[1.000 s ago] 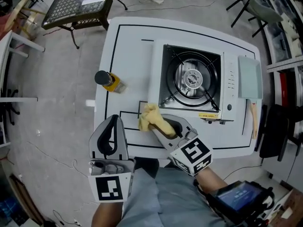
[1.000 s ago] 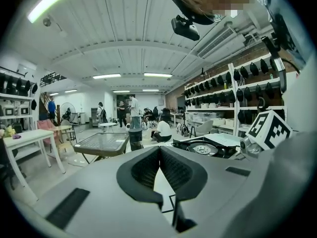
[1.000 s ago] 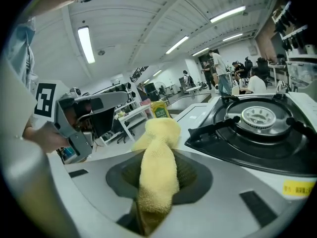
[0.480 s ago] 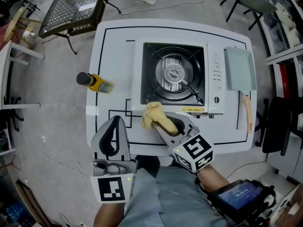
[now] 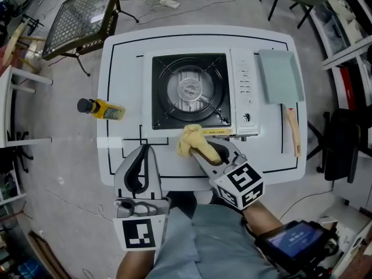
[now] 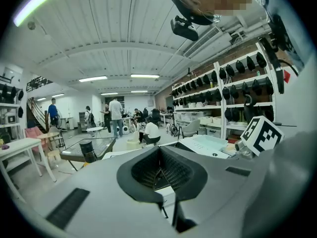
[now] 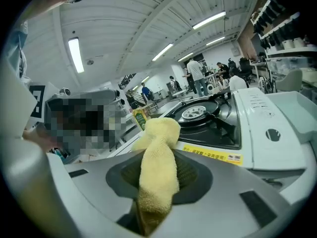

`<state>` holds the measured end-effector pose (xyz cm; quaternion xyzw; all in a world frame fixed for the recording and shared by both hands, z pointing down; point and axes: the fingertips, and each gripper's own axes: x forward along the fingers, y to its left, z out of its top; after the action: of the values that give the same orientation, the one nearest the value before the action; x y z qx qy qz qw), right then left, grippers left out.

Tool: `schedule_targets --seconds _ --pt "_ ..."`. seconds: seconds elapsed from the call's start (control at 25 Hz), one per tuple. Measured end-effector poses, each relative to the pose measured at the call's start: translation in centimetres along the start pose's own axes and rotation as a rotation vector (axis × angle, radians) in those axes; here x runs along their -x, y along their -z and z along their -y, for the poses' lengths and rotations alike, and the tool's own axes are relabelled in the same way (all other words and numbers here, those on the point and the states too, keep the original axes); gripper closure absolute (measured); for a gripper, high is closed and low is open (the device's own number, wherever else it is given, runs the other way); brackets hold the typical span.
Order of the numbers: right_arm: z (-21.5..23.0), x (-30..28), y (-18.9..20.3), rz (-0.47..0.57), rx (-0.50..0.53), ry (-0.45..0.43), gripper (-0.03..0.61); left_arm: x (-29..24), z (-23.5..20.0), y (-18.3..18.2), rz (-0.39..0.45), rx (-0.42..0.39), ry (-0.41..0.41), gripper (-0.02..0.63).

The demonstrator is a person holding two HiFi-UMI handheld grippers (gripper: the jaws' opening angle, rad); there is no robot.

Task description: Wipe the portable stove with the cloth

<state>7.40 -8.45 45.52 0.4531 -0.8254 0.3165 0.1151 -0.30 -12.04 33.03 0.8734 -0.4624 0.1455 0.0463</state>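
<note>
The portable stove point(image 5: 192, 92), with a black burner well and a white control panel, sits mid-table. A yellow cloth point(image 5: 190, 139) hangs over its front edge beside the yellow label. My right gripper point(image 5: 203, 150) is shut on that cloth. In the right gripper view the cloth point(image 7: 157, 133) runs up through the right gripper point(image 7: 161, 155), with the stove point(image 7: 203, 115) just beyond. My left gripper point(image 5: 143, 151) hovers over the table's near edge, left of the cloth, shut and empty. Its closed tips show in the left gripper point(image 6: 159, 152) view.
A yellow bottle with a black cap point(image 5: 100, 108) lies on the white table point(image 5: 119, 57) left of the stove. A grey-green dustpan with a wooden handle point(image 5: 281, 77) lies to the right. A wire-mesh table point(image 5: 78, 16) stands on the floor at far left.
Both grippers have shifted right along the table's near edge. The cloth has gone from the stove's front left corner to the middle of its front edge.
</note>
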Motion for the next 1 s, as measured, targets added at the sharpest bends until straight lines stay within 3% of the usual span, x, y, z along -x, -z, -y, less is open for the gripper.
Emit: schedule_targets --seconds 1.0 --pt "11.1 13.6 3.8 0.110 -0.180 0.161 0.442 -4.2 16.4 -3.2 0.021 -0.109 0.206 0.595"
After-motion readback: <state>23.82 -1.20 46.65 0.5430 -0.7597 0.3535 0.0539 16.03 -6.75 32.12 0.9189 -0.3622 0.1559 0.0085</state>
